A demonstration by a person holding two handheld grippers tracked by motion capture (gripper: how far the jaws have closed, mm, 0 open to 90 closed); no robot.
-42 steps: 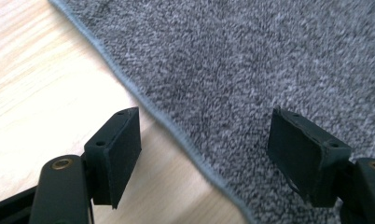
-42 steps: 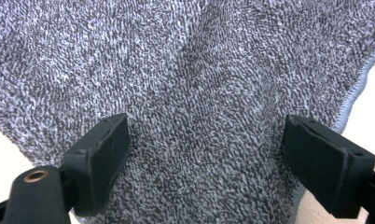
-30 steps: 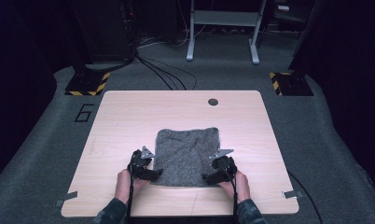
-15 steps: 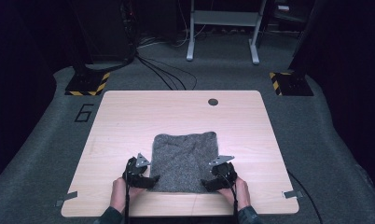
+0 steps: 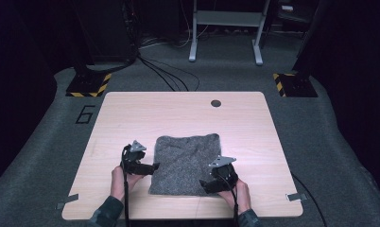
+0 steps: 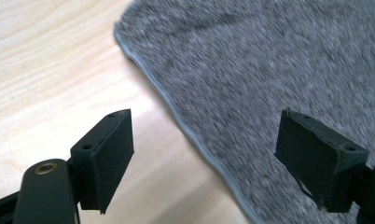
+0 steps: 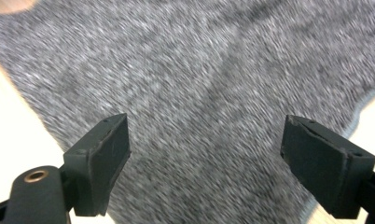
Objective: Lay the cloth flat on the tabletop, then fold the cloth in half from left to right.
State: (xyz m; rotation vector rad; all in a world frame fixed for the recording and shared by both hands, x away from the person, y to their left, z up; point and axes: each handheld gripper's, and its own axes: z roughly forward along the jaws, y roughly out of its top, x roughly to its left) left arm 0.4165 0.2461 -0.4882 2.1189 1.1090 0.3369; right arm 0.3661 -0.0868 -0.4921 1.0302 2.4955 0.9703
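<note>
Two hand-held grippers hover at the near corners of a grey towel [image 5: 185, 163] that lies flat on the near half of the worktop [image 5: 131, 113]. The left gripper [image 5: 148, 166] stands at the towel's left edge; in the left gripper view its jaws are spread, with nothing pinched, and they have just been opening further, the hemmed edge [image 6: 176, 109] running between them below. The right gripper [image 5: 208, 185] sits over the towel's near right corner; in the right gripper view its jaws are likewise spread wide above the cloth [image 7: 199, 93], gripping nothing.

Risks, as a judgement: the left jaws straddle the hem with one jaw over bare wood, so a descent here may close on a thin edge only and let it slip out. The right jaws are well over the cloth, and closing may gather a thick bunch and wrinkle the towel. An uneven lift between the two hands would skew the cloth.

Surface and room: the worktop is pale wood grain with a round cable port [image 5: 216, 103] near its far edge. Grey carpet surrounds it, bearing the numeral 6 [image 5: 85, 114], cables [image 5: 164, 75], two hazard-striped bases [image 5: 89, 85], and a grey metal frame [image 5: 226, 28] in a dark background.
</note>
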